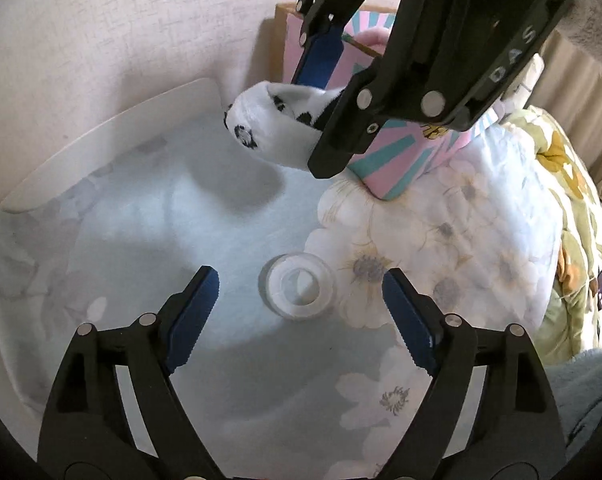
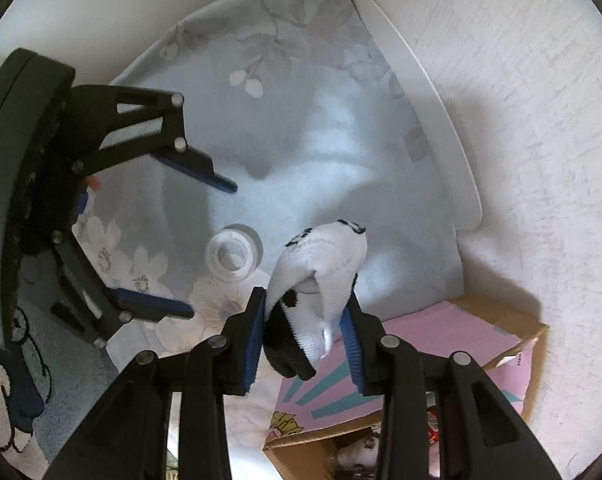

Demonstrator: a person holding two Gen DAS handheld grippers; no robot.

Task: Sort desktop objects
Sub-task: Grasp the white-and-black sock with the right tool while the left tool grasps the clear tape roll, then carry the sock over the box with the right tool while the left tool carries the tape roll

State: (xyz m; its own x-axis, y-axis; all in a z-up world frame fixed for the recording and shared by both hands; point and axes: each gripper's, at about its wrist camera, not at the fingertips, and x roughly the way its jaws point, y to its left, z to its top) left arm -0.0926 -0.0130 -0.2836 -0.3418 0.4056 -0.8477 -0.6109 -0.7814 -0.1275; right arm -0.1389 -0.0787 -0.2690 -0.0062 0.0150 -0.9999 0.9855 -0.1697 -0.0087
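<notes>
Bedding in green floral print showed only in the left wrist view, where the left gripper stood wide apart above the tape roll on the cloth, while the right gripper was clamped on the panda sock beside the pink box.

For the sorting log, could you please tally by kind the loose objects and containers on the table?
Sock, white with black marks, in the right gripper: 1
Clear tape roll on the cloth: 1
Pink cardboard box: 1
Total: 3
</notes>
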